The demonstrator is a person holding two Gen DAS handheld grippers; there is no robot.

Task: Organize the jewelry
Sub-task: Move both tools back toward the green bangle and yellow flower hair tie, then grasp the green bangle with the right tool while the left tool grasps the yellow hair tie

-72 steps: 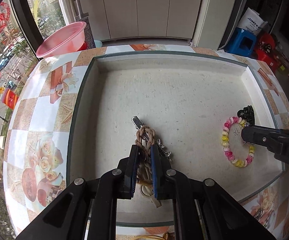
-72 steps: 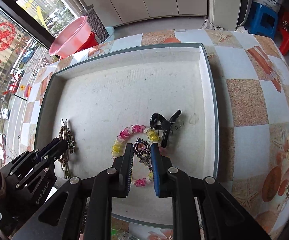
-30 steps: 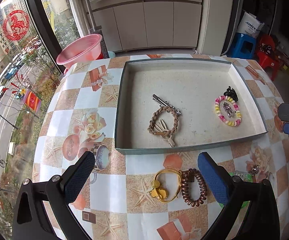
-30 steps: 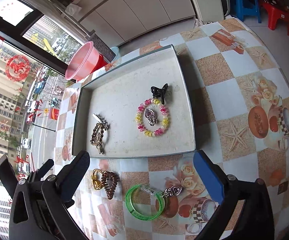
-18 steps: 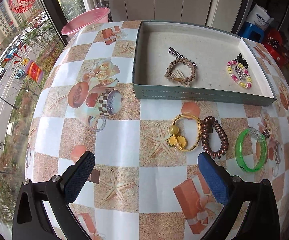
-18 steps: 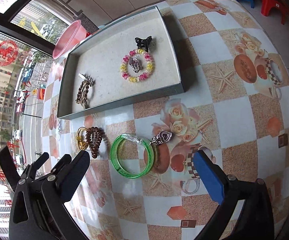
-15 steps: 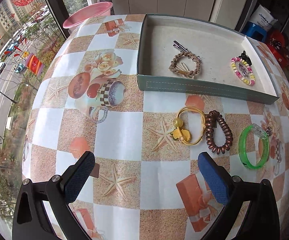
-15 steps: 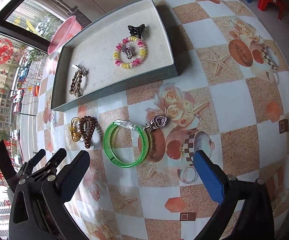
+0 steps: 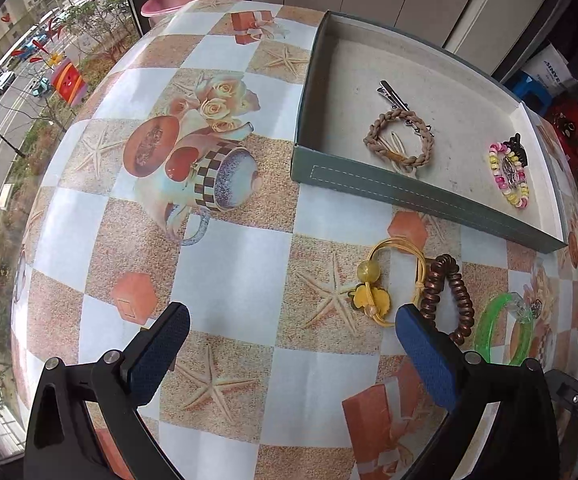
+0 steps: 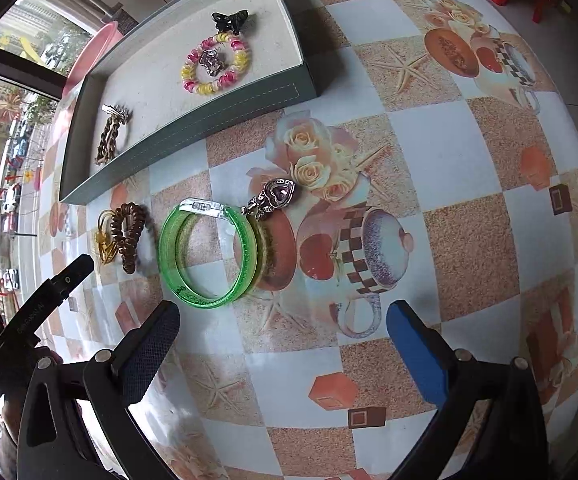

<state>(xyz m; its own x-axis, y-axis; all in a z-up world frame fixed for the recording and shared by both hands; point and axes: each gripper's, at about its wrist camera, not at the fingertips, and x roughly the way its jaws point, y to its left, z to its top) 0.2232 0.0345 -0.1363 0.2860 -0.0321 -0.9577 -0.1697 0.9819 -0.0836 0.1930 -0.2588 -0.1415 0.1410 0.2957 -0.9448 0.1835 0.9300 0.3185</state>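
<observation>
Both grippers are pulling back from the tray (image 9: pixel 409 196) and hovering lower over the tablecloth than a moment ago. The left gripper (image 9: pixel 293 332) is gaping wide and empty, the yellow hair tie (image 9: pixel 385 280) lying just above its right finger. The right gripper (image 10: pixel 283 326) is likewise spread and empty, the green bangle (image 10: pixel 207 250) sitting upper left of its gap, beside the heart pendant (image 10: pixel 273 196).

The left tongs (image 9: pixel 289 344) have matte black angular arms with silver screws and blue textured pads (image 9: pixel 427 356). The right tongs (image 10: pixel 283 340) match: black arms, round silver screws, dark blue cross-hatched pads (image 10: pixel 417 354).
</observation>
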